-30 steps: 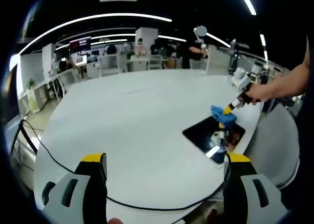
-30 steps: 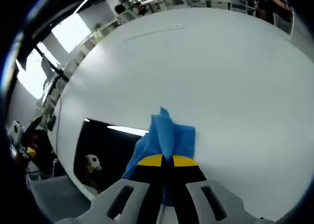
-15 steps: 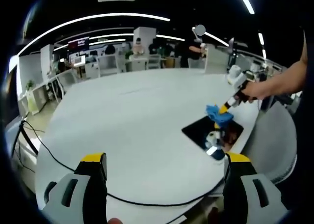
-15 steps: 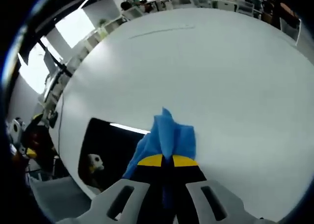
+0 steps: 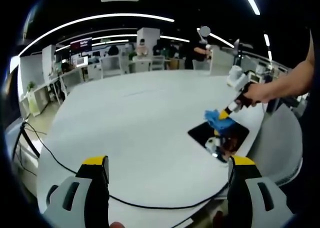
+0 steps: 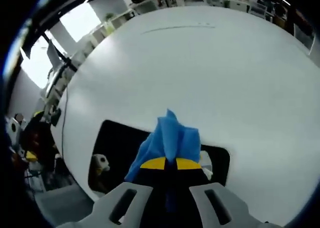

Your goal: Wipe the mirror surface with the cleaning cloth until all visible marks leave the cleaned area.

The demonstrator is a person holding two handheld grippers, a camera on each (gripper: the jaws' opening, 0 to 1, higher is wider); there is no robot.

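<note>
Now your right hand-held gripper (image 6: 167, 164) clenched on blue cleaning cloth (image 6: 171, 139), over dark rectangular mirror (image 6: 120, 143) on white desk (image 6: 200, 68), left hand-held gripper (image 5: 167, 168) released.

No readable text, labels, brands or numbers in either view; a lit screen (image 5: 81, 44) far ahead of the left jaws carries marks too small and blurred to read
</note>
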